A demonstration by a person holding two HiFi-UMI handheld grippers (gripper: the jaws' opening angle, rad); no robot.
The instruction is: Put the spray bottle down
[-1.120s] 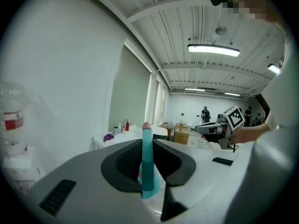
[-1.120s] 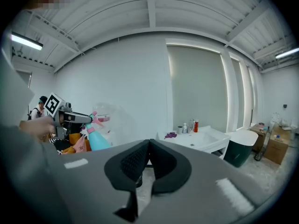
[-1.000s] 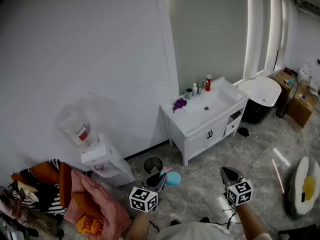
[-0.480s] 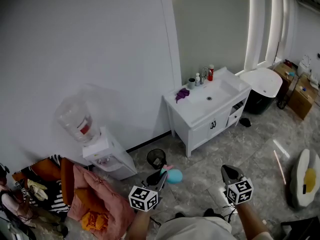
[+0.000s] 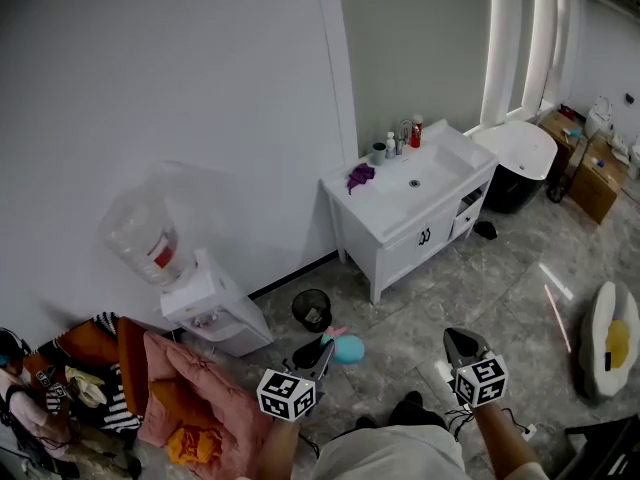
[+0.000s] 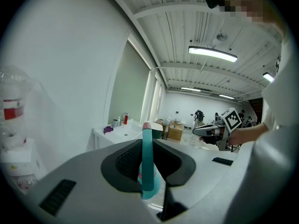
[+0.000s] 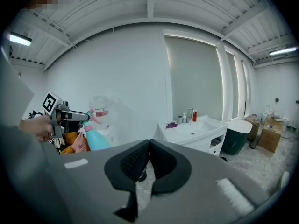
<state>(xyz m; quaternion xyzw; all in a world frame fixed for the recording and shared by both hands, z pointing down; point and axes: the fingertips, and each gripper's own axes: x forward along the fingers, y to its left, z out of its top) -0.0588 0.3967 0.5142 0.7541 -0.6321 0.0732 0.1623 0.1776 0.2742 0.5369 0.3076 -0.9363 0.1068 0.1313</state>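
We hold the spray bottle (image 6: 147,167) in our L gripper (image 5: 318,352). Its jaws are clamped on the bottle, w/ a teal part and pink tip showing betw. them and the teal body sticking out past the tips. The bottle is up in the air over the floor (image 5: 480,288), near the black bin (image 5: 311,309) and the water dispenser (image 5: 212,306), well apart from the white counter (image 5: 395,213) w/ the sink. Our R gripper (image 5: 456,342) is beside the L one. Its jaws are pressed together, tips touching, nothing betw. them. A pink heap of clothes (image 5: 195,398) lies on the floor at our left.
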